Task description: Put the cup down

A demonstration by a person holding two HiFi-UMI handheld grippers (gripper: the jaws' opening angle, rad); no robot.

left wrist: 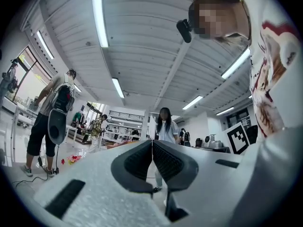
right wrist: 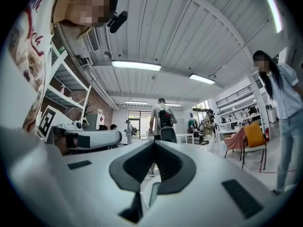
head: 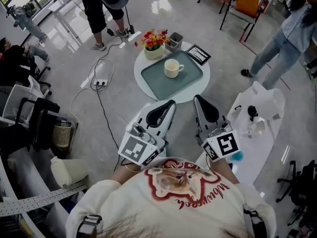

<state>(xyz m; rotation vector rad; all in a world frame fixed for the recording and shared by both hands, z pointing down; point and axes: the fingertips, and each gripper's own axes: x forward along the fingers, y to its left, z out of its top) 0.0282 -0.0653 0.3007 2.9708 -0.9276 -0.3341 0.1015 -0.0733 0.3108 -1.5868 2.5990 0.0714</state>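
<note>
A cream cup (head: 172, 68) with its handle to the right stands upright on a teal tray (head: 152, 79) on a small round white table (head: 142, 85). Both grippers are held close to my chest, well short of the table and apart from the cup. The left gripper (head: 171, 103) is shut with nothing in it, its dark pads pressed together (left wrist: 151, 144). The right gripper (head: 196, 98) is also shut and empty, jaws meeting at their tips (right wrist: 154, 144). The cup does not show in either gripper view; both look out level across the room.
On the table's far side are a pot of red and yellow flowers (head: 154, 40), a small grey box (head: 174, 41) and a black framed card (head: 198, 54). A power strip (head: 100, 83) and cables lie on the floor to the left. A white table (head: 267, 113) stands at right. People stand around.
</note>
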